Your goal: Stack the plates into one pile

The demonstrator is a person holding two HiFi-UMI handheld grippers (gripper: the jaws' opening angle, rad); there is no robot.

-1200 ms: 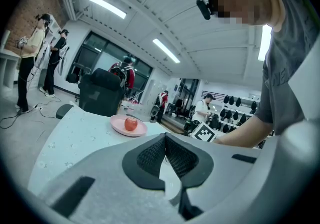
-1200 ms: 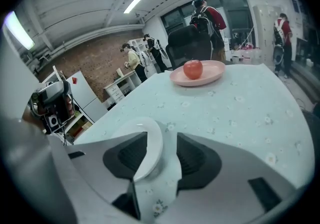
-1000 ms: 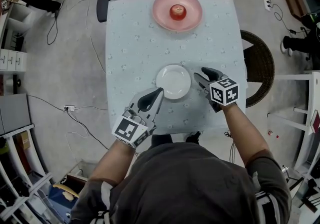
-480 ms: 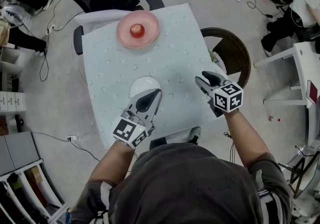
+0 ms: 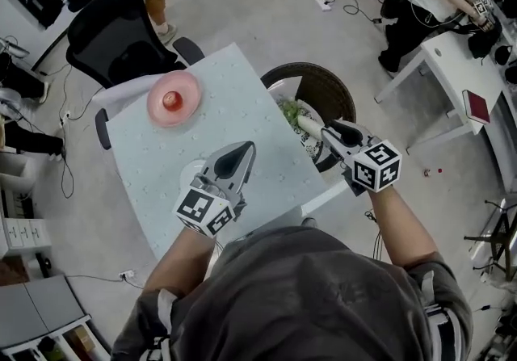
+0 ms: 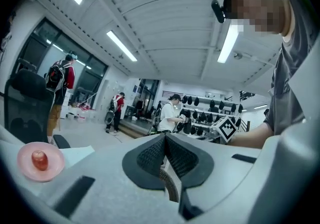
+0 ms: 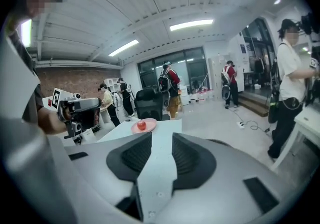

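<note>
Lifting away from the counter (image 5: pixel 242 113) is what both hands have just done. A second ago the white plate (image 5: pixel 191 171) lay between the two grippers at the near edge. Now only a sliver of it shows beside the left gripper (image 5: pixel 245 148), and the right gripper (image 5: pixel 329 128) hangs out past the counter's edge, over a wicker basket (image 5: pixel 319 86) with greens in it.

The left gripper is closed, pads together with nothing between them. The right gripper's jaws have just been closing but a clear gap is left between them, and that gap is empty too. So neither gripper carried anything off.

The pink plate (image 5: pixel 182 86) sits at the far side of the counter, as it did before, with a red fruit (image 5: pixel 171 99) on it, well apart from the white plate. The plates therefore do not yet form one pile. Whether the white plate is a single plate or several already stacked cannot be told from here. To my eye this looks like a withdrawal or a pause rather than a reach. The fruit would probably have to be dealt with before anything is placed on the pink plate.
</note>
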